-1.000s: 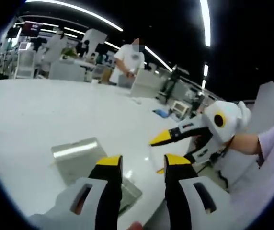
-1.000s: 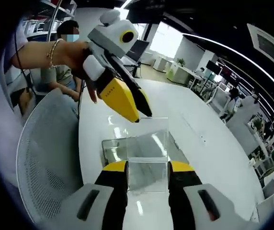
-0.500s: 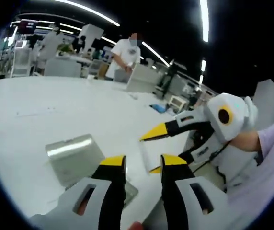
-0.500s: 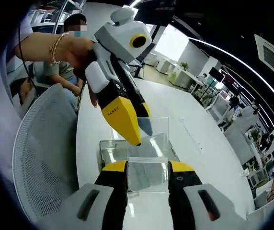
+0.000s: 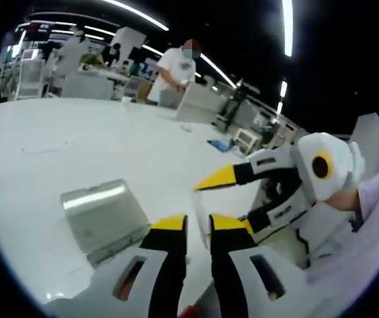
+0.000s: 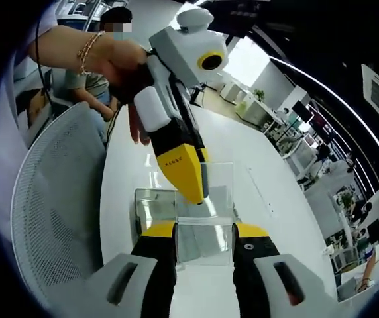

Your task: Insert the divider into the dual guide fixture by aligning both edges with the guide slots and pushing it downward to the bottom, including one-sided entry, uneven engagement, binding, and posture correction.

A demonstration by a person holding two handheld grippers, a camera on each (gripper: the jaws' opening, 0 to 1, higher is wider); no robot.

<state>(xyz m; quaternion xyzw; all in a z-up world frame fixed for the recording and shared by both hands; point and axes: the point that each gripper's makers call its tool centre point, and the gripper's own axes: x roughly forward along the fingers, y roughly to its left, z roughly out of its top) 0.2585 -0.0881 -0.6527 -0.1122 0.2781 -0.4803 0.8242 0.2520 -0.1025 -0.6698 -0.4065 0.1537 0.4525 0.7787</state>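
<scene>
Holding the clear divider [image 6: 205,222] between its jaws, the right gripper [image 6: 205,233] is seen with the sheet upright above the fixture [image 6: 155,207], whose guide slots are hard to make out through the glare. The sheet's lower edge is hidden behind the jaws. In the left gripper view the divider [image 5: 203,213] is seen edge-on, a thin strip. The left gripper [image 5: 198,224] jaws are nearly closed around that edge; contact cannot be told. The white bench [image 5: 77,146] is set in an open office.
</scene>
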